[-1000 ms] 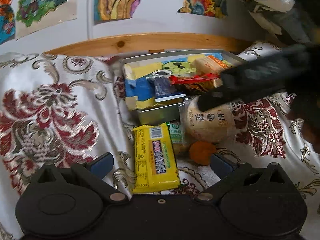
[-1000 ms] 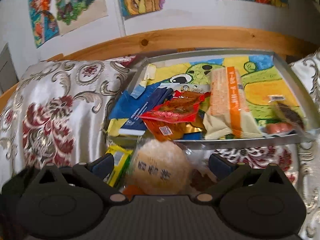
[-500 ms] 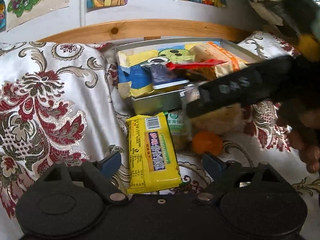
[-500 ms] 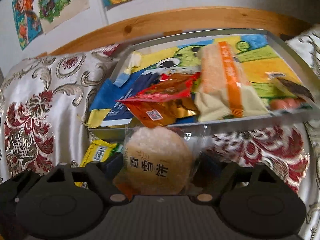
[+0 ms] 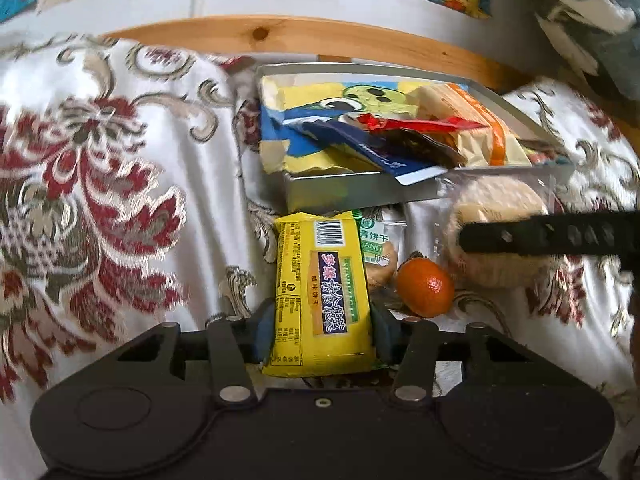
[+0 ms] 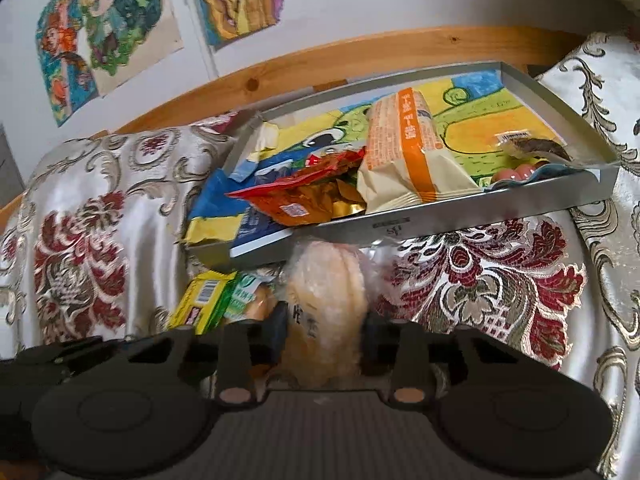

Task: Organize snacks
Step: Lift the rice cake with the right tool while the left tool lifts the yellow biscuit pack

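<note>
Left gripper [image 5: 322, 334]: both blue pads pressed against the long edges of the yellow cracker packet [image 5: 322, 292], which lies flat on the floral cloth [image 5: 100, 184] with its barcode end pointing away toward the tray. Right gripper [image 6: 323, 338]: jaws clamped on the round rice cake [image 6: 324, 312] in clear wrap, which stands on edge between the pads; in the left wrist view the same cake [image 5: 500, 208] sits to the right, crossed by one black finger [image 5: 540, 237] of the right gripper.

Just right of the yellow packet, partly tucked under it, lies a green-labelled biscuit pack [image 5: 376, 240]; near it on the cloth rests a small mandarin [image 5: 425, 288], between the biscuit pack and the rice cake.

Beyond these, the metal tray [image 6: 460, 222] sits on the cloth with its near wall just behind the loose snacks. Its floor is lined with a cartoon drawing in yellow, green and blue. Inside, toward the left: a dark blue packet [image 6: 260, 224] whose corner overhangs the near wall, and a red-orange foil pouch [image 6: 304, 192] lying over it. Centre: a cream packet with an orange stripe [image 6: 408, 160]. Far right corner: a small dark wrapped snack [image 6: 536, 146] and a pink sausage pack [image 6: 516, 174].

Behind the tray runs a wooden rail [image 6: 360, 52]; above it, coloured drawings [image 6: 100, 36] hang on the white wall.
</note>
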The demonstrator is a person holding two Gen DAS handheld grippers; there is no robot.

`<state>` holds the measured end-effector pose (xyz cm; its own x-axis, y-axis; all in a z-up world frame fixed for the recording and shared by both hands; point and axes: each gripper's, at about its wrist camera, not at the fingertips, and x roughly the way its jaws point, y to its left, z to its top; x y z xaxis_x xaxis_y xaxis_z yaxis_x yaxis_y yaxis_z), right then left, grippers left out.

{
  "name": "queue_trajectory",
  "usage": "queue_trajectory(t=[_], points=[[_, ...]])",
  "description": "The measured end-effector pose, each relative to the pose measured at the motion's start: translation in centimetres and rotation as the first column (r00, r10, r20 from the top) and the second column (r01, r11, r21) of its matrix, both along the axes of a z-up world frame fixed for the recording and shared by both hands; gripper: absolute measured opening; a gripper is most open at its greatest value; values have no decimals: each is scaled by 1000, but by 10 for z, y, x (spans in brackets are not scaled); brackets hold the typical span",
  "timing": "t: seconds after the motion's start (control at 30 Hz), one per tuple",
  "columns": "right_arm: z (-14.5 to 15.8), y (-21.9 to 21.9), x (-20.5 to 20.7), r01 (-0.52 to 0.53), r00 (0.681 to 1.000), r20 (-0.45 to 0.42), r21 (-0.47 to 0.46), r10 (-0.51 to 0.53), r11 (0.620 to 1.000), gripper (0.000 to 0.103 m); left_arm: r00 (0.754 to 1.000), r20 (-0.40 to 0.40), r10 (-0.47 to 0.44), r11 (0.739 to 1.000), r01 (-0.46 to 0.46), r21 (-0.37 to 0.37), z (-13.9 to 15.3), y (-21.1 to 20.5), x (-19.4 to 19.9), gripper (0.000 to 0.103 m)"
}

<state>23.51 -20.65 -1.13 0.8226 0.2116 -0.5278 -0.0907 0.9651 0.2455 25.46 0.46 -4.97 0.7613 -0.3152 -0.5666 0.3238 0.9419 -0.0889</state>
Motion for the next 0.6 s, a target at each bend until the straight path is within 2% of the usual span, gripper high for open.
queue_trajectory(t=[0.2,0.33,0.6], points=[[8,11,-23,-43,998,41,-79,46,996,26,998,-58,34,999,-36,-36,4,-4,-12,50],[10,15,-45,-49,997,60,-130,57,990,25,995,-91,47,998,-51,-45,7,-9,-29,50],[13,0,-91,-40,999,7,-105,41,994,22,984,-153,88,992,-101,-76,9,-12,-65,50]])
